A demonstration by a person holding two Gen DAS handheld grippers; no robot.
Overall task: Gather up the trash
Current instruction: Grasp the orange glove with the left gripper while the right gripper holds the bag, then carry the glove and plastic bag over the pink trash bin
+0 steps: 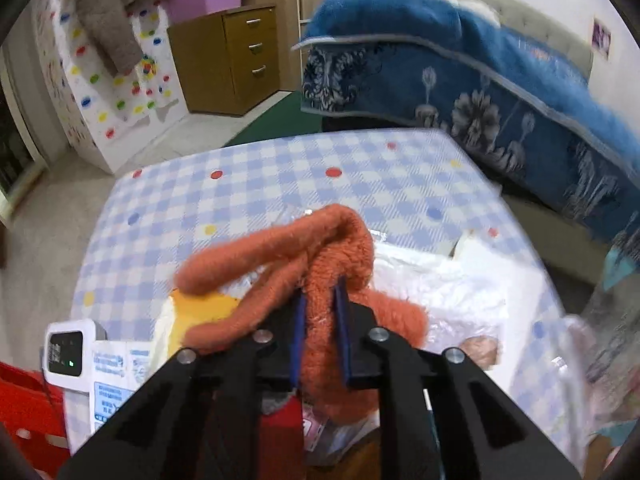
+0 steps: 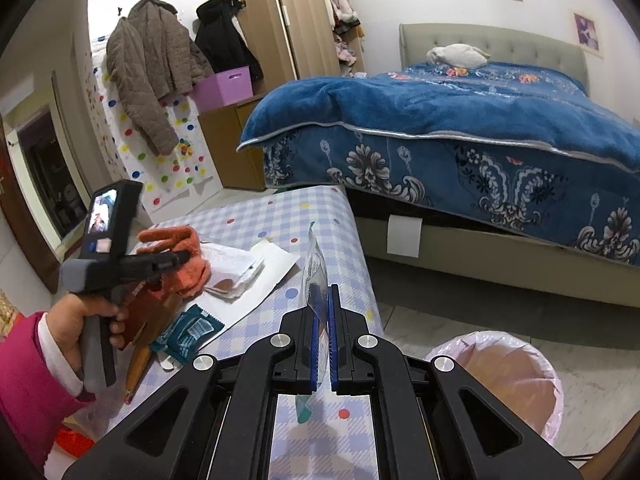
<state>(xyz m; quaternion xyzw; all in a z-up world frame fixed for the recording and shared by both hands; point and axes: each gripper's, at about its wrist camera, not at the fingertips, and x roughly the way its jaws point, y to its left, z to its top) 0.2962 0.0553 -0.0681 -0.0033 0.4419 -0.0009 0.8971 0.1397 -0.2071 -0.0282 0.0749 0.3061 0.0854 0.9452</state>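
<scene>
An orange fuzzy glove (image 1: 320, 248) lies over litter on the table with the blue checked cloth (image 1: 248, 196). My left gripper (image 1: 320, 300) is shut on it, the blue pads pressing into the wool. In the right wrist view the same glove (image 2: 182, 240) shows at the left gripper (image 2: 182, 257), which a hand in a pink sleeve holds. My right gripper (image 2: 325, 294) is shut on a clear plastic wrapper (image 2: 314, 268) that stands up between its pads. A bin with a pink liner (image 2: 500, 372) stands on the floor to the right of the table.
White paper (image 2: 264, 276), a teal wrapper (image 2: 192, 330) and clear plastic (image 1: 440, 280) lie on the table. A white device (image 1: 66, 350) and a red crate (image 1: 24, 412) sit at the near left. A bed with a blue blanket (image 2: 460, 120) stands beyond.
</scene>
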